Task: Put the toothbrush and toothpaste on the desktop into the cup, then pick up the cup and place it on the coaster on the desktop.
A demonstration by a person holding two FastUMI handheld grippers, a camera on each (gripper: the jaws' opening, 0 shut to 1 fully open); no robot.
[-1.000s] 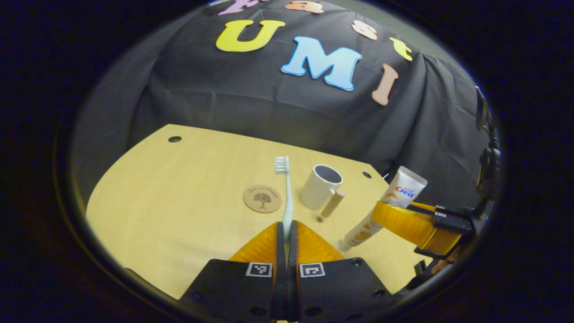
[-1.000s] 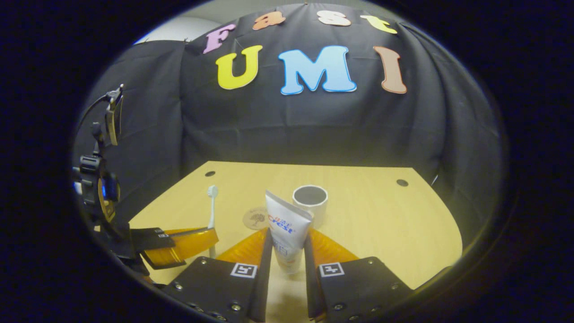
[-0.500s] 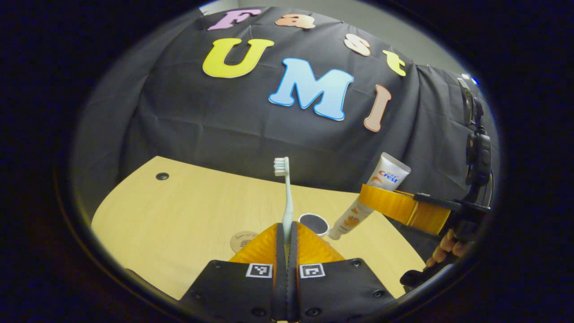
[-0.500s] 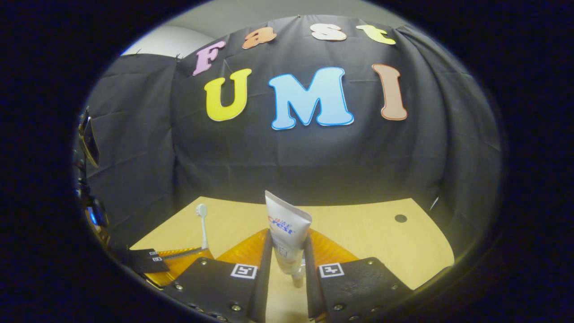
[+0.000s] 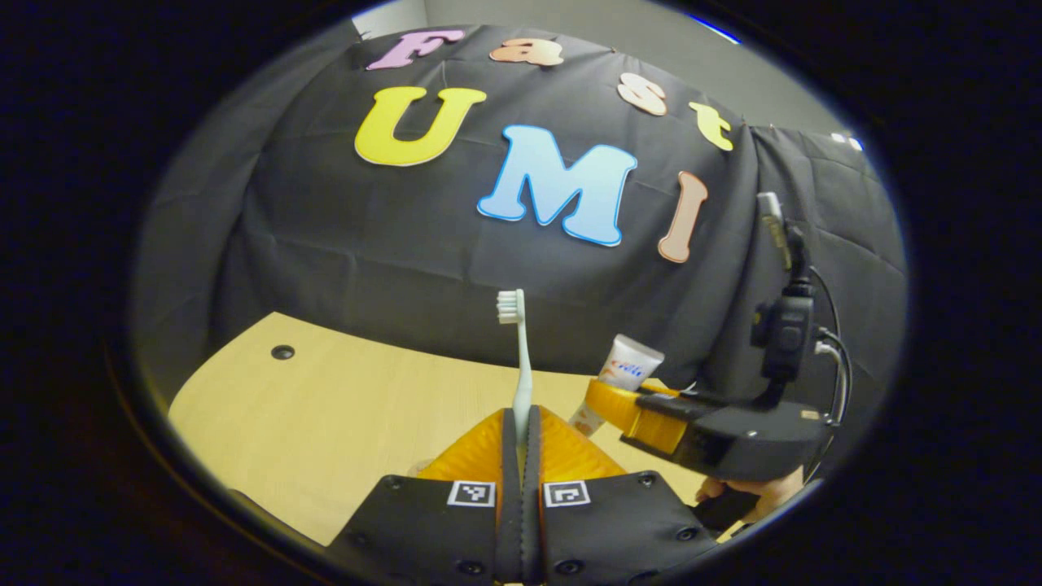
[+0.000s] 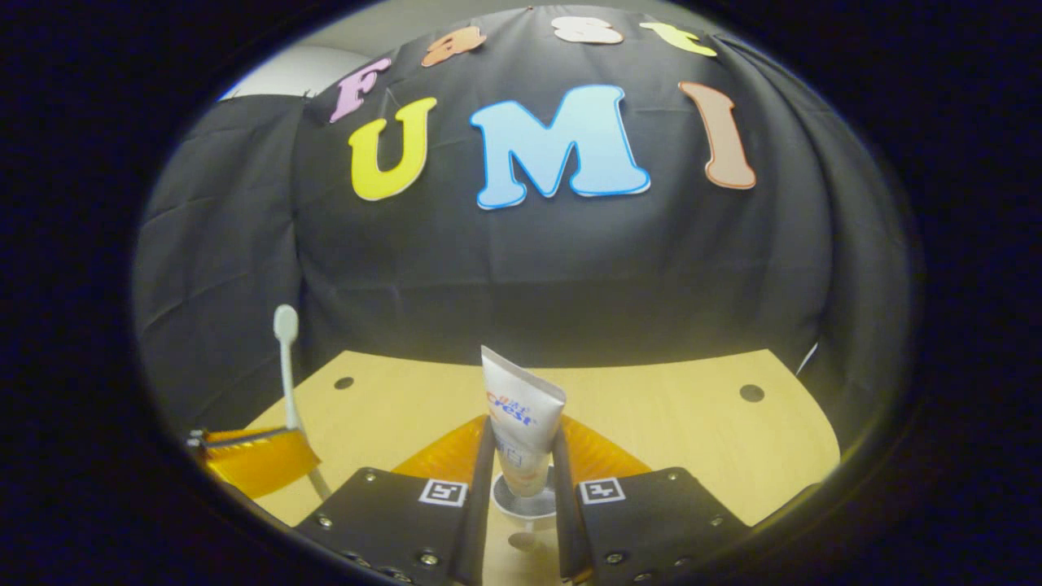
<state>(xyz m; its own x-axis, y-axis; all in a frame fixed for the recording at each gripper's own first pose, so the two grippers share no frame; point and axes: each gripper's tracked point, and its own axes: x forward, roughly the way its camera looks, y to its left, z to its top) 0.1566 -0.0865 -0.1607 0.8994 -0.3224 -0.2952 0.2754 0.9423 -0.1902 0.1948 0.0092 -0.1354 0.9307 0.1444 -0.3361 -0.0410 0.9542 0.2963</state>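
Toothbrush [image 5: 521, 358] stands upright, bristles topmost, pinched at its handle in my left gripper [image 5: 521, 423] above the tabletop [image 5: 326, 423]. My right gripper [image 6: 525, 456] clamps the toothpaste [image 6: 521, 423] upright, flat crimped end up, directly over the cup [image 6: 523, 506].

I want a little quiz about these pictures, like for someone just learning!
1. True or false: the left gripper holds the toothbrush with its bristles up.
2. In the right gripper view, what sits right under the toothpaste? A) coaster B) cup C) a plate
3. Fill in: the right gripper is shut on the ____.

Key:
1. True
2. B, the cup rim shows between its jaws, just under the tube's lower end.
3. toothpaste
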